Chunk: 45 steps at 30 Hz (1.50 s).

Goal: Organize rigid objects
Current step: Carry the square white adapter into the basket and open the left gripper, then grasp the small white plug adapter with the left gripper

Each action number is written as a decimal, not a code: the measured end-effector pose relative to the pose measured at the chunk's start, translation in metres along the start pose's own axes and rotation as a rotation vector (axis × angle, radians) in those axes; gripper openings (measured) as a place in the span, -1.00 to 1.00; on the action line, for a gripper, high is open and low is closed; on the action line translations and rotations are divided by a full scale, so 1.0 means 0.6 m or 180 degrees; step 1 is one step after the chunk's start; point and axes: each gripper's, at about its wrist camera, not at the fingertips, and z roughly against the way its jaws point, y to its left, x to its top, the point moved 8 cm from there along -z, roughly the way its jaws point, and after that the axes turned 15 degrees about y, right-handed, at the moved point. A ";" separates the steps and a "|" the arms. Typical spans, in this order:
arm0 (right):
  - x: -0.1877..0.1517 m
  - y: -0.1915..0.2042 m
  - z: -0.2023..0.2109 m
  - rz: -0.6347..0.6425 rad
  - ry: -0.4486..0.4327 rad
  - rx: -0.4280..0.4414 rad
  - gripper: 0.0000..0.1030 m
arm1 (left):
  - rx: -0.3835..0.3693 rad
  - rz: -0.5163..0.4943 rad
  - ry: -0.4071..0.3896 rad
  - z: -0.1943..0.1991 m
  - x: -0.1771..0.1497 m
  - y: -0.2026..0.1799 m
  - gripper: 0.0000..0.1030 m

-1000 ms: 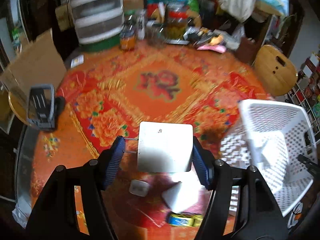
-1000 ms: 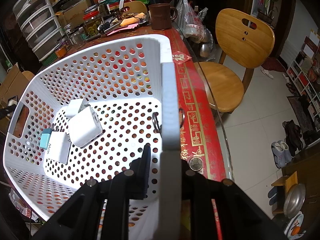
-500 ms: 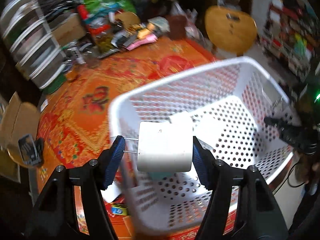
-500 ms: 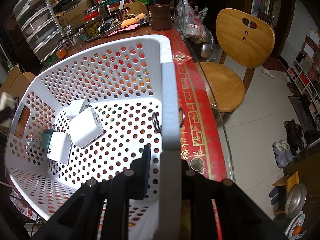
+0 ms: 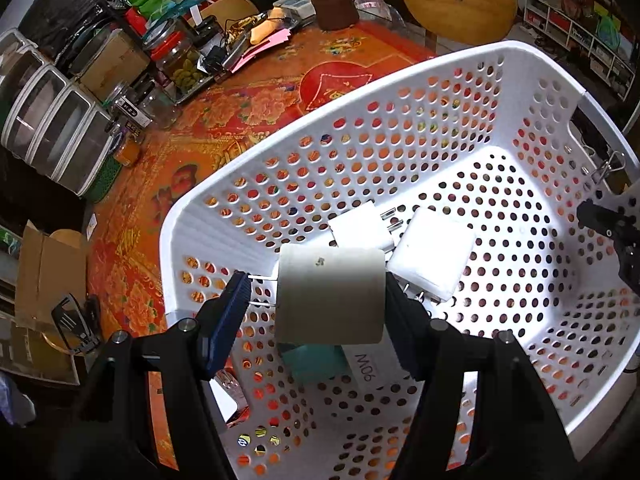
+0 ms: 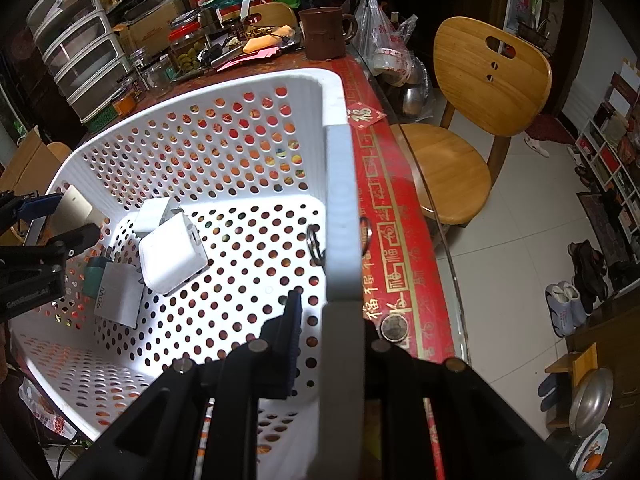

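Note:
My left gripper [image 5: 320, 300] is shut on a white plug charger [image 5: 330, 294] and holds it above the inside of the white perforated basket [image 5: 400, 120], near its left wall. Several white chargers lie on the basket floor: a large one [image 5: 432, 252], a smaller one [image 5: 360, 226] and a box marked 90W [image 5: 370, 364] with a teal block [image 5: 318, 362]. My right gripper [image 6: 332, 312] is shut on the basket's right rim [image 6: 340, 208]. In the right wrist view the left gripper with its charger [image 6: 74, 208] shows at the basket's left edge.
The basket stands on a red and orange patterned tablecloth [image 5: 248, 120]. Jars [image 5: 182, 64], a brown mug [image 5: 330, 0], drawers [image 5: 52, 128] and clutter fill the table's far side. A wooden chair [image 6: 472, 120] stands beyond the table edge. A small white item [image 5: 230, 400] lies outside the basket.
My left gripper has carried the white charger from above the tablecloth to the right, over the basket's wall and into the basket. The right gripper has stayed on the rim.

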 end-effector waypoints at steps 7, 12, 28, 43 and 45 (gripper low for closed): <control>0.002 -0.001 0.000 0.0005 -0.0002 0.0001 -0.70 | 0.0042 -0.0012 0.0125 -0.035 0.018 0.000 0.22; 0.002 0.000 0.000 0.0014 0.0001 0.0000 -0.70 | 0.0038 -0.0045 0.0192 -0.051 0.024 0.001 0.22; 0.003 -0.001 -0.003 0.0003 0.0011 -0.0016 -0.70 | 0.0127 -0.0041 -0.0319 0.023 -0.015 0.016 0.73; -0.002 0.001 -0.001 0.0000 -0.0027 -0.0016 -0.70 | -0.0136 0.1192 -0.0504 0.008 -0.309 0.278 0.99; -0.002 0.001 0.000 0.0001 -0.0032 -0.0006 -0.70 | -0.0301 0.1371 -0.0380 -0.040 -0.329 0.298 0.99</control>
